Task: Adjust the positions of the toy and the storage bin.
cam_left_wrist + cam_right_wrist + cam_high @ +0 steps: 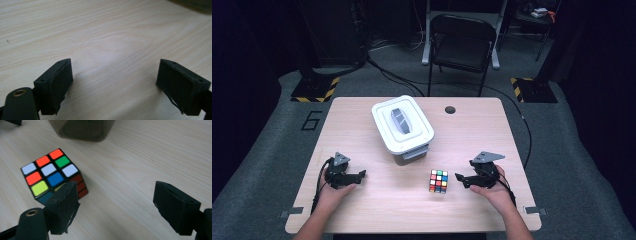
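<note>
A scrambled colour cube (438, 181) sits on the wooden table (372, 200) near the front, right of centre. My right gripper (460, 179) hovers just right of the cube, open, its jaws pointing left toward it with a small gap. In the right gripper view the cube (52, 173) lies at the left, partly behind the left jaw, and only bare wood shows between the jaws of the right gripper (122, 207). My left gripper (360, 174) rests at the front left, open. In its own view the left gripper (115, 82) frames nothing but bare table.
A white lidded container (403, 125) with a grey handle stands at the middle back of the table; its dark base (82, 128) shows beyond the cube. A cable hole (450, 109) is at the back right. A folding chair (462, 42) stands behind the table.
</note>
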Demonstrator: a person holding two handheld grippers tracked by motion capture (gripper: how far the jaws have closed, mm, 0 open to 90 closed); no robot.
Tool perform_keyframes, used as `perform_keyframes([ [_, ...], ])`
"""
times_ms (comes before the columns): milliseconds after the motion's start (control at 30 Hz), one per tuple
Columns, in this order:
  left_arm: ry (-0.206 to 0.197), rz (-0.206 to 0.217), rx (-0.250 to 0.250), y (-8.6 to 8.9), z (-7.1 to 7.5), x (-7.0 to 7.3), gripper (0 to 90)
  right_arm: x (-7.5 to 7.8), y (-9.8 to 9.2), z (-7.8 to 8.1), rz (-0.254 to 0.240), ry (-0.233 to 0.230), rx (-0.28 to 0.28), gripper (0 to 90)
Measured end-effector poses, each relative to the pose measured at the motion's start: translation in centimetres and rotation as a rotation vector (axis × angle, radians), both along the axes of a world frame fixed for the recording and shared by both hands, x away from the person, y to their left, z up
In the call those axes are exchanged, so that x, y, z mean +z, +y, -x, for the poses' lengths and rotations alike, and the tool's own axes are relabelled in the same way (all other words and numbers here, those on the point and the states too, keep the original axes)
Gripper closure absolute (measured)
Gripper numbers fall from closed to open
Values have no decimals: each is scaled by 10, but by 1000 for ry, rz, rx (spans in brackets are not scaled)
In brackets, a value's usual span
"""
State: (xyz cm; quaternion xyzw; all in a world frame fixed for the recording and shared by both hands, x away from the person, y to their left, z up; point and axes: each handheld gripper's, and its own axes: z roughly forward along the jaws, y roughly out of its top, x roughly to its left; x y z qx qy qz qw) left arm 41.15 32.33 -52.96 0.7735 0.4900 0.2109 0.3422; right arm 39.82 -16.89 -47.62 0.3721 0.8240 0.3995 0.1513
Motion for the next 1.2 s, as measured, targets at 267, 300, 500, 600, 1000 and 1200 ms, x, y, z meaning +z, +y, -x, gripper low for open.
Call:
perform_keyframes([
  [267, -3, -1, 5, 0, 0, 0, 131, 5, 18, 6, -10, 7, 87, 182],
  [300, -2, -1, 7, 0, 0, 0, 131, 5, 21, 6, -13, -2, 95, 180],
  [500, -3, 0, 13, -1, 1, 0, 131, 5, 36, 8, -6, 7, 166, 173],
  [600, -4, 0, 14, -1, 1, 0, 131, 5, 42, 8, -8, 13, 187, 173],
  [1000, -11, -5, 14, -1, 2, 0, 131, 2, 61, 7, 28, 18, 245, 150],
  [1200, -6, -2, 16, -2, 3, 0, 131, -4, 67, 3, 49, 29, 250, 157],
])
